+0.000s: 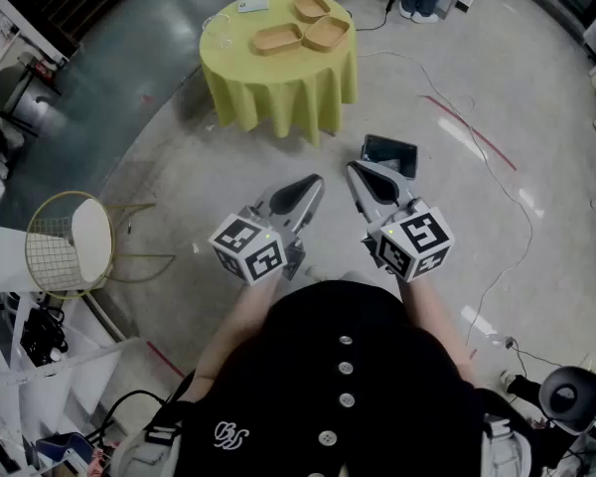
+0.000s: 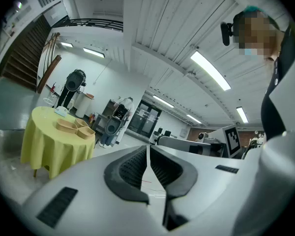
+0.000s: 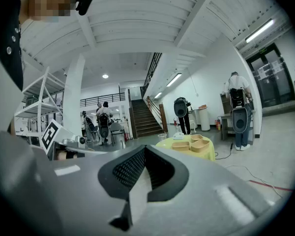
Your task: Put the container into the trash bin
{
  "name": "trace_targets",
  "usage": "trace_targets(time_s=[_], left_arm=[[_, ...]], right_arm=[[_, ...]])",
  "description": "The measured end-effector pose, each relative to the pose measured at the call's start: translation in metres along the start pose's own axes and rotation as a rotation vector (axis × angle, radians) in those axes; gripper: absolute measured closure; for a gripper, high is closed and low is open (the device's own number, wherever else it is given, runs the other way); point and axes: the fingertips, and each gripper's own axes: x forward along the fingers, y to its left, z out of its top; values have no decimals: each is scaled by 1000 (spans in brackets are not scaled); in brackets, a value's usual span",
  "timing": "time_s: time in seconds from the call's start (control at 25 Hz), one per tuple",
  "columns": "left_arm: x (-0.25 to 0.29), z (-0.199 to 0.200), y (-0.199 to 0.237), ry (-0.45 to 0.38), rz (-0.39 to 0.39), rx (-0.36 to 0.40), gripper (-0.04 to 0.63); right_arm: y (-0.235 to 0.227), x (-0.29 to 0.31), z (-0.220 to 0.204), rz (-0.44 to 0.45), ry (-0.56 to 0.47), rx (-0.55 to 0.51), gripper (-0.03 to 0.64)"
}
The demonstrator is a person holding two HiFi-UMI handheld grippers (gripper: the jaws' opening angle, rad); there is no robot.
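Head view: I'm holding left gripper point(image 1: 316, 182), right gripper point(image 1: 353, 168) pinched empty; trash bin point(image 1: 389, 154) just past right tips, risking knocking it.

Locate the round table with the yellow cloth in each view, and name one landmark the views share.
Head view: the table stands at top centre.
Left gripper view: the table is at the left edge, about mid-height.
Right gripper view: the table is right of centre, just above the jaws.
Shared landmark: the tan containers on its top, visible in all three.
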Motion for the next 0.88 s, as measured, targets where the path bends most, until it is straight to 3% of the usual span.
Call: trace_targets(time_s=[0.28, 0.6, 0.88], left_arm=[[-6, -5, 4, -9, 7, -48, 566], [3, 0, 5, 8, -27, -39, 566], [1, 4, 22, 13, -37, -45, 566]], right_arm=[[0, 2, -4, -9, 23, 1, 614], [12, 10, -13, 6, 19, 21, 614], [0, 22, -16, -58, 12, 66, 614]])
